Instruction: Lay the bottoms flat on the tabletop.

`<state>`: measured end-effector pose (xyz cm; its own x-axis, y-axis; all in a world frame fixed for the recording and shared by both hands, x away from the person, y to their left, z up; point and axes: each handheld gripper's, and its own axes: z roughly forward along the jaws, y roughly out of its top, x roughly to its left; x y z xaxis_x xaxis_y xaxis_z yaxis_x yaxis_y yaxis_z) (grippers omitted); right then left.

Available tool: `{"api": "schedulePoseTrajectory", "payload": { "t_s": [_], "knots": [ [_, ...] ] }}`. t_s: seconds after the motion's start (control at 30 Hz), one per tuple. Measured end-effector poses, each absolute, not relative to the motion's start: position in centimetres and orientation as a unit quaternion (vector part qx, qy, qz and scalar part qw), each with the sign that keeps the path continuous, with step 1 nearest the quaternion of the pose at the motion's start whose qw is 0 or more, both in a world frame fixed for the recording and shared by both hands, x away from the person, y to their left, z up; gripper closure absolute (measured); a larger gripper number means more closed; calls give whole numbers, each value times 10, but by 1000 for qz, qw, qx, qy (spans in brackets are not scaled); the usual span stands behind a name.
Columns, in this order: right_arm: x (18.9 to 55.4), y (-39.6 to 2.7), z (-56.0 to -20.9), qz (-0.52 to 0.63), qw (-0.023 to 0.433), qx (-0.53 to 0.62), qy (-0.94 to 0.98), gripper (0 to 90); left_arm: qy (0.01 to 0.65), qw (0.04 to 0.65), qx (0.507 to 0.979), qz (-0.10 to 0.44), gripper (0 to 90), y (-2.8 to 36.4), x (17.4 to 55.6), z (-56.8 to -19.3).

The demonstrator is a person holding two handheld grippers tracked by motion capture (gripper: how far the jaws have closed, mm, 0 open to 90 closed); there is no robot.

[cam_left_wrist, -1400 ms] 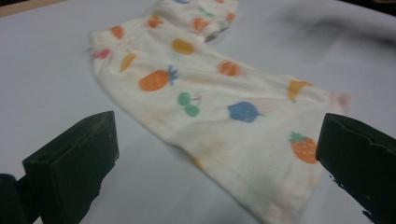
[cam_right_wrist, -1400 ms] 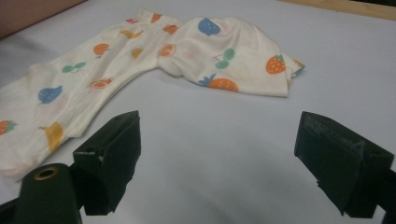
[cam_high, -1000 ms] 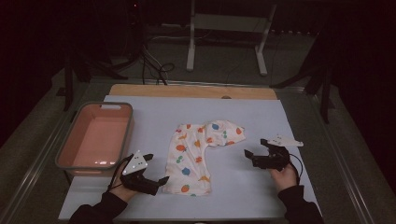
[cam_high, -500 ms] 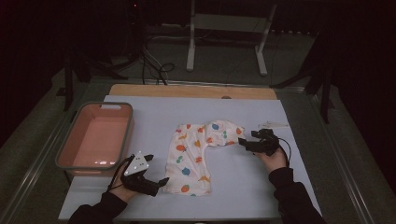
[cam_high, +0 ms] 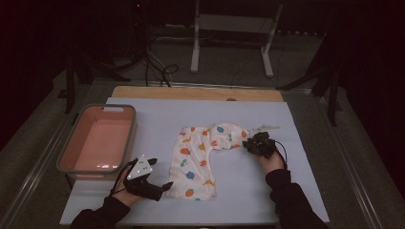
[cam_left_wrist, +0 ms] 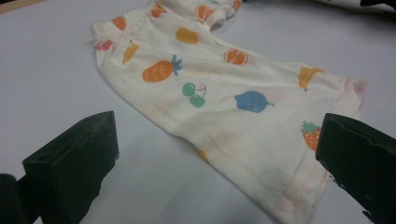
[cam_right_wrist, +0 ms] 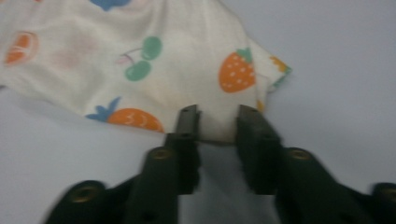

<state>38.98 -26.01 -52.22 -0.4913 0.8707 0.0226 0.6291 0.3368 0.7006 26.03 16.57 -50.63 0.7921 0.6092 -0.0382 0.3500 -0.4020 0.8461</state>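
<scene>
1. Closing in on the cloth, the right gripper (cam_right_wrist: 215,122) is pinching the hem of the fruit-print garment (cam_high: 205,155); its jaws have just been narrowing, and in the right gripper view a fold of the white fabric is sitting in the slim gap between them, beside a printed strawberry.
2. Seen from the high view, that right gripper (cam_high: 252,143) is meeting the garment's far right end, with the person's right hand (cam_high: 272,161) behind it.
3. Waiting with its jaws spread wide, the left gripper (cam_high: 165,186) is gripping nothing; in the left gripper view its two black jaws are framing the garment's (cam_left_wrist: 224,93) near hem without touching it.
4. The garment is lying flat on the pale blue table (cam_high: 248,191), near its middle, bent like an L between the two grippers.
5. A pink tub (cam_high: 71,151) is sitting well apart at the table's left edge.
</scene>
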Motion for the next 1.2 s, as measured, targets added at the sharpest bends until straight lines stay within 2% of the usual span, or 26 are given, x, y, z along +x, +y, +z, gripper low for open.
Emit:
{"api": "schedulePoseTrajectory", "payload": {
  "t_s": [0.07,0.13,0.53,0.6,0.63,0.67,0.7,0.8,0.87,0.97,1.0,1.13,1.2],
  "knots": [
    [390,-260,-522,327,183,479,794,797,290,463,826,138,6,165,260,-507],
    [390,-260,-521,321,187,478,796,898,289,462,827,138,6,165,260,-507],
    [378,-257,-498,364,213,463,780,900,289,464,825,140,6,165,260,-506],
    [377,-255,-496,348,236,462,781,900,289,462,827,140,6,164,260,-506],
    [379,-256,-497,350,234,468,777,870,289,461,827,139,6,164,260,-507],
    [380,-256,-499,350,238,480,768,667,289,461,828,137,6,164,260,-507],
    [383,-257,-502,347,234,487,767,563,287,461,828,138,6,164,260,-507],
    [392,-259,-511,334,211,514,761,453,285,462,828,136,6,163,260,-506],
    [395,-260,-516,330,206,520,760,461,286,462,828,136,6,164,260,-506],
    [396,-258,-522,314,199,524,767,516,288,462,828,135,6,164,260,-507],
    [395,-257,-522,316,202,521,767,565,288,463,828,135,6,164,260,-507],
    [393,-253,-520,318,186,501,783,872,286,463,828,135,6,163,260,-506],
    [391,-249,-518,312,192,493,789,887,285,462,829,135,6,163,260,-506]
  ]
}}
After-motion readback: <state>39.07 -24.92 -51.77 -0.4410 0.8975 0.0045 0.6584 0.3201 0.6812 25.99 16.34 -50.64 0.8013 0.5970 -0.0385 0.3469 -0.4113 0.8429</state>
